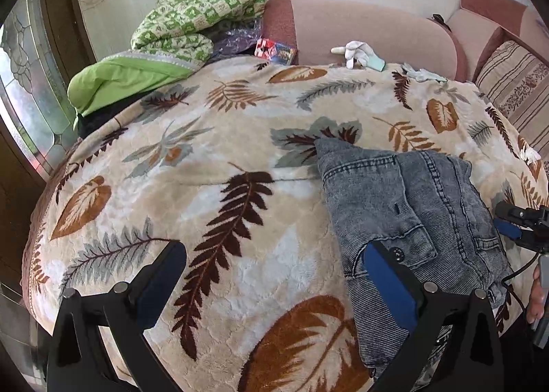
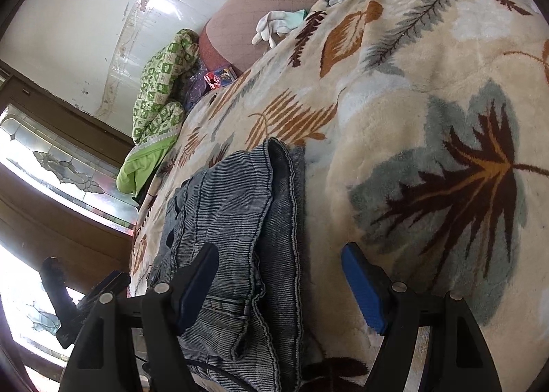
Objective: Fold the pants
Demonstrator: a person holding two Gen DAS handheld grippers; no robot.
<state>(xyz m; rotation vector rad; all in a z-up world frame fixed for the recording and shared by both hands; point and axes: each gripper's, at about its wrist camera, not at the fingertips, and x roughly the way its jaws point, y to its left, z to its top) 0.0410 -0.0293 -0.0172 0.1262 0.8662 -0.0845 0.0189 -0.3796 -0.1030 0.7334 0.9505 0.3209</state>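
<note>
Spread over a pink sofa (image 1: 377, 31), a leaf-patterned blanket (image 1: 212, 151) serves as the working surface. From the left gripper (image 1: 274, 272) outward, its jaws are seen spread wide and empty over bare blanket, with only its right finger over the near left edge of the pants (image 1: 405, 206). The right gripper (image 2: 281, 282) is likewise released; its jaws straddle the right edge of the folded denim, nothing being clasped.

The pants lie already folded into a compact bundle near the front edge of the blanket, their long axis running away from both tools. They lie to the left gripper's right and directly ahead of the right gripper, which is judged the nearer.

A back pocket is shown only by the left view; the stacked layers at the fold's far end are revealed only by the right view.
</note>
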